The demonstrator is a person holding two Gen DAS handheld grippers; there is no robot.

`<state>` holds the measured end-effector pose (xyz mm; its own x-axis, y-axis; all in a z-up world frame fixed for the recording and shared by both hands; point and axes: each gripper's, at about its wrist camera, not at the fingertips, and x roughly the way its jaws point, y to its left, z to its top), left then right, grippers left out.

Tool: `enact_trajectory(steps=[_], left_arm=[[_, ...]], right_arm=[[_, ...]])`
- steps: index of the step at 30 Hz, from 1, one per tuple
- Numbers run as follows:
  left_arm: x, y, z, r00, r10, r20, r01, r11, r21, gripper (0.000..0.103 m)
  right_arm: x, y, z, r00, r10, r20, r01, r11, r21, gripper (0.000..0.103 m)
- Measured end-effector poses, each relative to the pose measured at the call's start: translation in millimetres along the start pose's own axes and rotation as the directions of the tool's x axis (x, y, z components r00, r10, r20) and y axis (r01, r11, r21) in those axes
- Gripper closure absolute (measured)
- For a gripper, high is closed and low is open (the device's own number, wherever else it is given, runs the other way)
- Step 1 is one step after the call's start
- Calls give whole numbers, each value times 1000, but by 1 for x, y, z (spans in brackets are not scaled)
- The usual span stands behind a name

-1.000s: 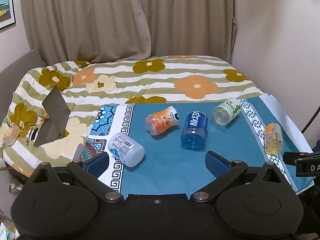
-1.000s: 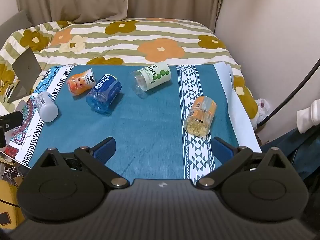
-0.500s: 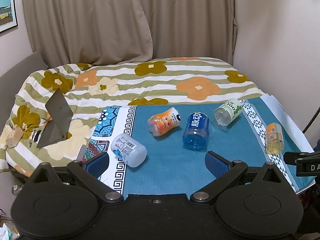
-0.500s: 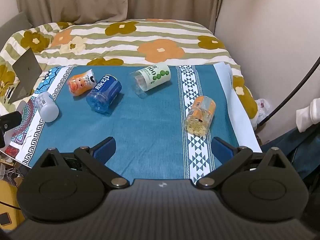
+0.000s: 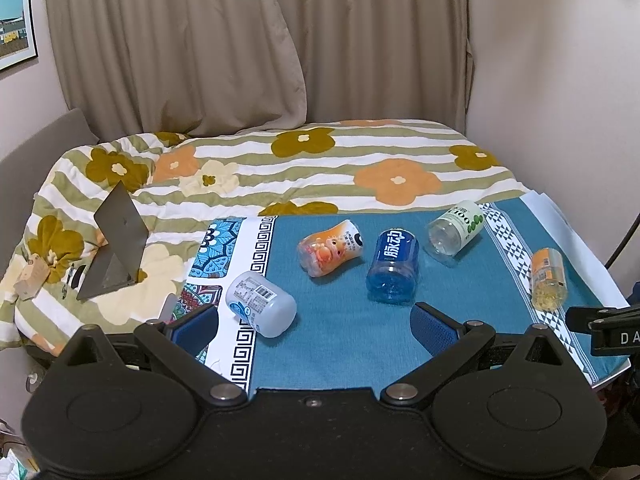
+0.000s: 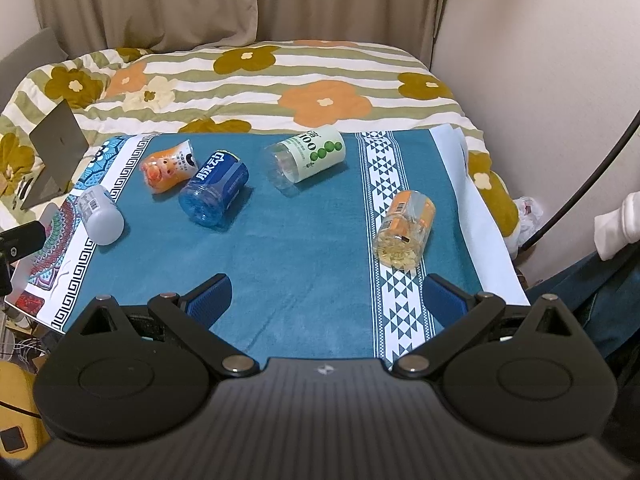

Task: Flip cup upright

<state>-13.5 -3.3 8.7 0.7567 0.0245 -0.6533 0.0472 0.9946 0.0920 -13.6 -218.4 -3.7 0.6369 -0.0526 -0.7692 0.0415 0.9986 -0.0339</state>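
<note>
Several plastic cups lie on their sides on a blue cloth (image 5: 340, 340): a white one (image 5: 260, 304) at the left, an orange cartoon one (image 5: 330, 248), a blue one (image 5: 393, 266), a clear green-dotted one (image 5: 456, 229) and an orange-label one (image 5: 548, 279) at the right. In the right wrist view they are the white cup (image 6: 100, 215), the cartoon cup (image 6: 168, 166), the blue cup (image 6: 213, 188), the green-dotted cup (image 6: 306, 158) and the orange-label cup (image 6: 405, 230). My left gripper (image 5: 314, 328) is open, just short of the white cup. My right gripper (image 6: 326, 300) is open and empty.
The cloth covers a small table (image 6: 480, 216) against a bed with a flowered quilt (image 5: 320, 168). A grey folding stand (image 5: 116, 248) sits on the quilt at the left. Curtains (image 5: 240, 40) hang behind and a wall (image 6: 540, 60) stands at the right.
The left wrist view has tilted up a little, so the cups sit lower in its frame. The right gripper has barely moved. No cup has moved.
</note>
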Motion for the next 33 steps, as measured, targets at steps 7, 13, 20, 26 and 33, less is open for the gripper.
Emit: enact_trajectory(steps=[7,13,20,26,33], left_arm=[[1,-1,0,1000,-1,0,1,1000,-1,0],[1,-1,0,1000,-1,-1,1,1000,0,0],[2,-1,0,1000,-2,-9,2,1000,-2,0],[4,-1,-1,1000,-4,-13,4,1000,-3,0],[7,0,-1,1000,-8,-19,8,1000,-9,0]], right_arm=[[0,0,0,1000,1,2,-1,1000,2,0],[0,0,0,1000,2,1,-2,1000,4,0],[0,0,0,1000,2,0,-2,1000,4,0],[0,0,-1,1000,2,-1,-2,1000,4,0],[1,0,-2,1000,4,-3,-4,1000,5,0]])
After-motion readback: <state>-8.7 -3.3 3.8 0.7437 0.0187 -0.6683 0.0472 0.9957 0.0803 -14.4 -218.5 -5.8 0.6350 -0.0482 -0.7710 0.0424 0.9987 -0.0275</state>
